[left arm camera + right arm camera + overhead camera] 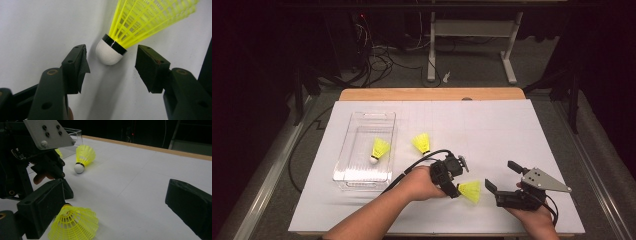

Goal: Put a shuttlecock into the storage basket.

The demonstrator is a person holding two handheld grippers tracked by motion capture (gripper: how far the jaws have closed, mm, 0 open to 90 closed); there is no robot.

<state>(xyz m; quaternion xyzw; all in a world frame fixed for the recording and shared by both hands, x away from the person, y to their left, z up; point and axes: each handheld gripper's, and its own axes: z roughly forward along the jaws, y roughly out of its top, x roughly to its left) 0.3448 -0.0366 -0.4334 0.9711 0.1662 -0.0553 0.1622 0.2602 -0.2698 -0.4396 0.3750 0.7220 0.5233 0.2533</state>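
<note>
Black, blocky left gripper point(111, 63), jaws parted and flanking, not touching, rounded white cork of nearest yellow shuttlecock point(111, 52), lying on matte white table point(492, 130) near front edge. Ribbed mesh skirt, black band at cork. Right gripper point(501, 176) spread wide, empty, just beside. Second shuttlecock point(422, 142) beside clear plastic bin point(343, 165); third shuttlecock point(379, 149) inside.

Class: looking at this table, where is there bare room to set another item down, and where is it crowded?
Free: the white table right of the middle shuttlecock, out to the right edge. Crowded: the near centre, where the left gripper straddles a shuttlecock beside the right gripper, and the clear bin at left.
</note>
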